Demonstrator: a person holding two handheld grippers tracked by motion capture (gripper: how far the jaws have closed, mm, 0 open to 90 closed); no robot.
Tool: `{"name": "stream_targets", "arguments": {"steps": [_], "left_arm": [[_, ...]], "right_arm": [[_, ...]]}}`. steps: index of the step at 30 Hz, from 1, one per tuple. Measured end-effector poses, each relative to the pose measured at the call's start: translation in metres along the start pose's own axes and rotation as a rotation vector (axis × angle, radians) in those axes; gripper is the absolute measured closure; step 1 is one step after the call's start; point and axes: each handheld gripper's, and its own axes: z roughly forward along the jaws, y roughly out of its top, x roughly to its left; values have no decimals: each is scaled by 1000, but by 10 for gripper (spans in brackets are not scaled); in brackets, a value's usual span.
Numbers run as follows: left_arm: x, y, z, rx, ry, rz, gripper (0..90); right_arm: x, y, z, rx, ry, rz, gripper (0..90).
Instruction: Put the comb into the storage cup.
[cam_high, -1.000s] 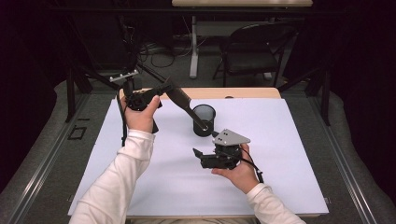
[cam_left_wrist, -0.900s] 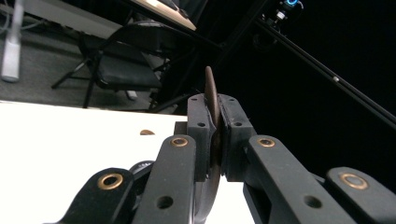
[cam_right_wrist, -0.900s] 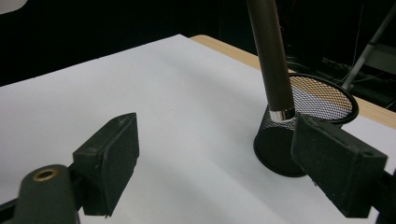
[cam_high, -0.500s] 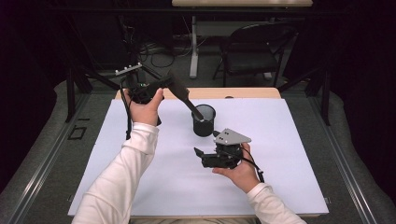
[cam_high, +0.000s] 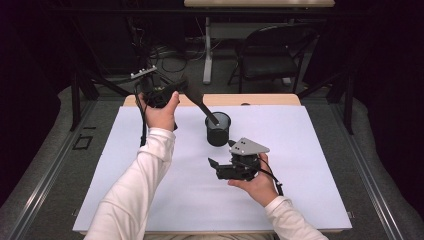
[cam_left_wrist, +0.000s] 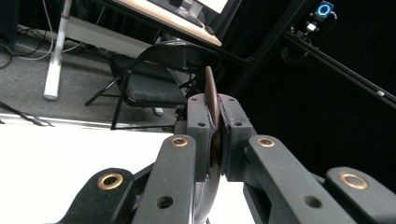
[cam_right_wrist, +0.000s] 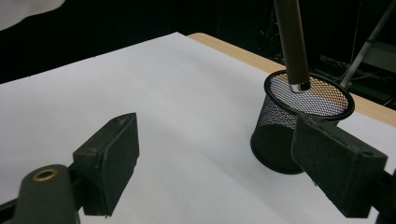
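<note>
A long dark brown utensil (cam_high: 202, 106) slants from my left gripper (cam_high: 180, 90) down to a black mesh cup (cam_high: 218, 131) standing on the white table (cam_high: 310, 165). The left gripper is shut on the utensil's flat wide end, which appears edge-on as a thin brown blade (cam_left_wrist: 211, 95) between the pads of the left gripper (cam_left_wrist: 215, 119). The utensil's handle (cam_right_wrist: 292, 42) ends in a metal tip at the mouth of the cup (cam_right_wrist: 289, 135). My right gripper (cam_high: 223, 154) is held low, just in front of the cup, and the right gripper (cam_right_wrist: 224, 158) stands open with nothing between its jaws.
A light wooden strip (cam_high: 260, 99) borders the far edge of the table. Behind it a black chair (cam_high: 272, 62) and a desk leg (cam_high: 207, 55) stand on the floor among cables. Dark metal frame bars (cam_high: 80, 95) stand at both sides.
My left hand has shifted to the right and slightly back with the utensil, which now leans more steeply; its tip stays at the cup. The right gripper has not moved.
</note>
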Motion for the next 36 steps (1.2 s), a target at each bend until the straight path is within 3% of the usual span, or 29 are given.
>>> {"name": "stream_targets", "arguments": {"steps": [11, 36], "left_arm": [[3, -7, 15, 3, 32, -9, 852], [10, -23, 36, 49, 47, -34, 853]], "right_arm": [[0, 0, 0, 4, -1, -1, 153], [2, -1, 0, 4, 0, -4, 153]]}}
